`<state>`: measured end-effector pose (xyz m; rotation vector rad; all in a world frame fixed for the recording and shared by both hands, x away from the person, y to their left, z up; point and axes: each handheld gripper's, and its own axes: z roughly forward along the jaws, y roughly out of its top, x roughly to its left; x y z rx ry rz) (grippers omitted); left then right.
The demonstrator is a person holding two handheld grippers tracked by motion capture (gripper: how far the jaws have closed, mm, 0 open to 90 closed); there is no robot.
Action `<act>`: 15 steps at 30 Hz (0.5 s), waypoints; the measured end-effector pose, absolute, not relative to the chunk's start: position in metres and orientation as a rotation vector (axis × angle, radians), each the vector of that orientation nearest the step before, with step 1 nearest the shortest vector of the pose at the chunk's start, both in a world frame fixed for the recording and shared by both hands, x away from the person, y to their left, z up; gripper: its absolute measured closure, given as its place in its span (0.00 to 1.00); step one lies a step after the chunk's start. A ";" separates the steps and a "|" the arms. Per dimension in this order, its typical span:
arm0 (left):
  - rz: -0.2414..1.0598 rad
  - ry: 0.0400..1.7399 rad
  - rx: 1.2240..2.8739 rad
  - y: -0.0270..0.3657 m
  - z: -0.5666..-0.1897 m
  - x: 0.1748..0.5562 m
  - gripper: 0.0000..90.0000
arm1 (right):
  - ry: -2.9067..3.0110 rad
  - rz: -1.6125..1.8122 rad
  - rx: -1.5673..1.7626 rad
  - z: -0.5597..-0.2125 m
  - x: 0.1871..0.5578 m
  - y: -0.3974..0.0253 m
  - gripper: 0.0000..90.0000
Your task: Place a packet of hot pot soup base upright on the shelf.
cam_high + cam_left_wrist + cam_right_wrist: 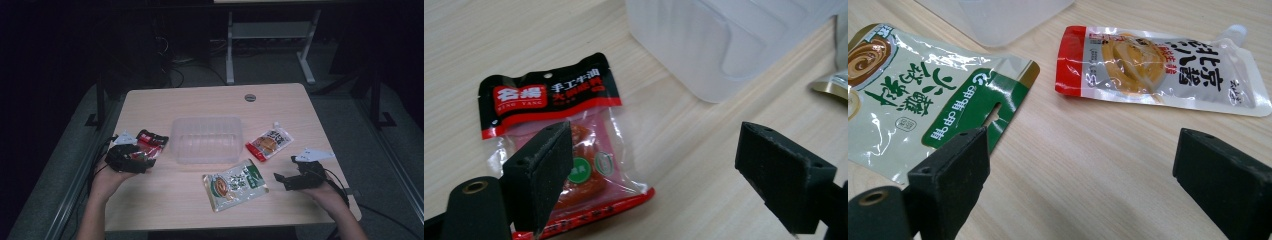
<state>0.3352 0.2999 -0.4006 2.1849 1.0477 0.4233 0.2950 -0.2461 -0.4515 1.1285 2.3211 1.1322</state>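
A wooden table (pixel 175 200) carried a clear plastic tub (pixel 206 139) at its centre. Right of it lay a green-and-white pouch (pixel 235 184) and a red-ended sauce pouch (pixel 269 143). The black-and-red snack packet (pixel 564 145) lay left, beneath the left gripper (pixel 669 170), jaws apart. The right gripper (pixel 1088 185) hovered with jaws spread wide over bare wood.

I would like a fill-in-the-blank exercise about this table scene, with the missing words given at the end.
1. The left gripper hovers with jaws ____ over the black-and-red snack packet.
2. The clear plastic tub holds ____.
3. The green-and-white pouch lies ____ the tub, on the wooden table.
4. The red-and-white spouted sauce pouch lies ahead of the ____ gripper.

Missing words: open; nothing; outside; right
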 end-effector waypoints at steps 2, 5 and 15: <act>0.439 1.050 2.191 0.301 -0.401 0.337 0.17 | 2.320 1.131 1.126 -0.451 0.295 -0.246 0.08; 0.487 1.080 2.172 0.308 -0.408 0.344 0.17 | 2.325 1.131 1.122 -0.450 0.295 -0.247 0.09; 0.543 1.152 2.112 0.332 -0.422 0.358 0.17 | 2.351 1.140 1.088 -0.450 0.297 -0.244 0.09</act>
